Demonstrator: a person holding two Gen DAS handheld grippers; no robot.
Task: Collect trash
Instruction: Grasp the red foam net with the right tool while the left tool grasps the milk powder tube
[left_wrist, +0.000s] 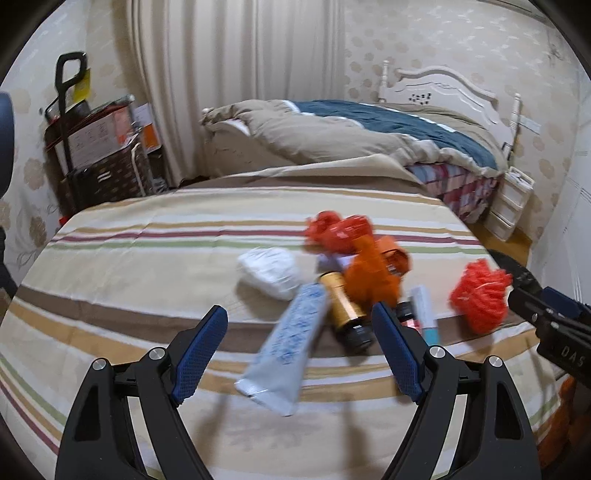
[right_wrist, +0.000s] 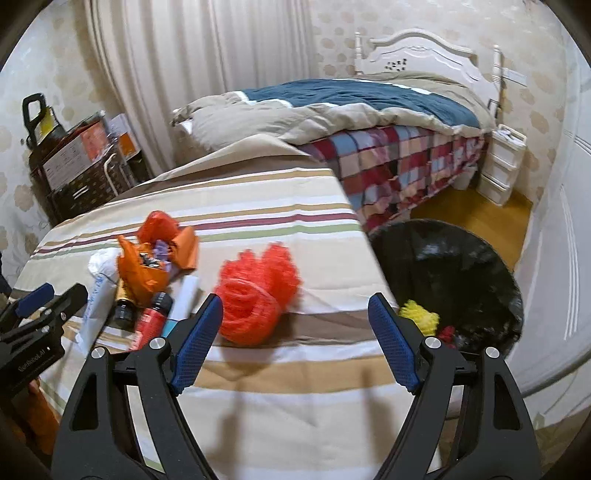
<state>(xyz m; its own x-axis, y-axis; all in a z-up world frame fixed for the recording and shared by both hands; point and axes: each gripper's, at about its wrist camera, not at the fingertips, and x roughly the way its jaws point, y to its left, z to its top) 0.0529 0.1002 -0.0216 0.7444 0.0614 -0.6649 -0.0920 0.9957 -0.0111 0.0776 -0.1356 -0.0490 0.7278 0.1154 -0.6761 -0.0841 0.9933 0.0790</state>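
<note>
Trash lies on a striped cloth. In the left wrist view my open left gripper hovers over a pale blue tube, beside a gold bottle, a white crumpled wad, orange wrappers and a red net ball. In the right wrist view my open right gripper hovers just in front of the red net ball. The black-lined trash bin stands to the right of the table, holding a yellow net.
A bed with a blue and beige quilt stands behind. A cart with boxes is at the back left, a white drawer unit at the back right. The other gripper shows at the left edge.
</note>
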